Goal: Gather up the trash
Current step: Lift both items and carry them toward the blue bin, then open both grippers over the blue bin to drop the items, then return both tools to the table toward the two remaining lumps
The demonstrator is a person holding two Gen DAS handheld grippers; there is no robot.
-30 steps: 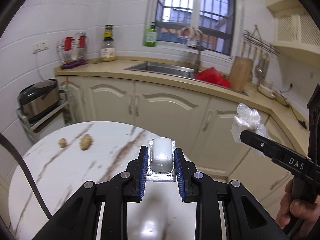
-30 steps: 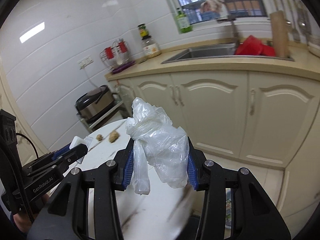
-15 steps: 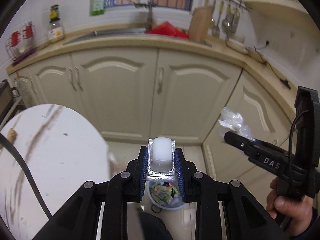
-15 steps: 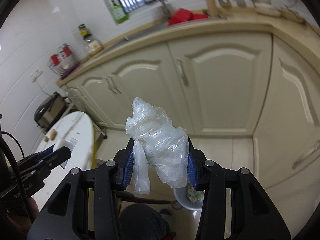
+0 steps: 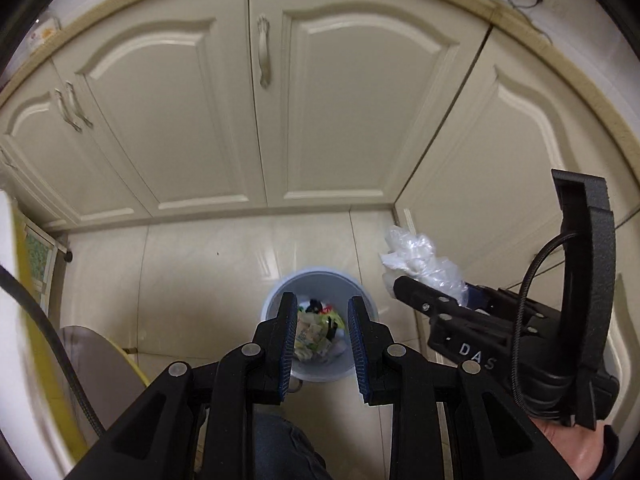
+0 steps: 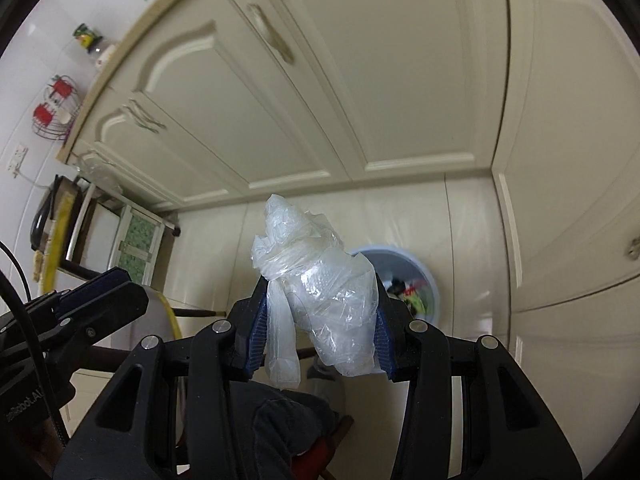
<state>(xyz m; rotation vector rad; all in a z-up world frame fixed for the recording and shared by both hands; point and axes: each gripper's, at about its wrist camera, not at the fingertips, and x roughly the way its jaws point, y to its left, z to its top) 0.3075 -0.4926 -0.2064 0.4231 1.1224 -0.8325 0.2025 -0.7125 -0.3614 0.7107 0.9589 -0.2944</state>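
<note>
Gone from the left tongs [image 5: 322, 336], now spread empty above the trash bin [image 5: 276, 300], is the white packet. Right tongs [image 6: 318, 322] clamp crumpled plastic [image 6: 320, 292]; their view alone shows the bin at 3 o'clock of it.

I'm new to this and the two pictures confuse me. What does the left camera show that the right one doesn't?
Only the left wrist view shows the left gripper from behind, jaws apart and empty above the trash bin, with the litter inside in plain sight. Only the right wrist view shows the red rack and jar on the counter. Both show the bin, the cream cabinets, and the crumpled plastic bag clamped in the right gripper.
</note>
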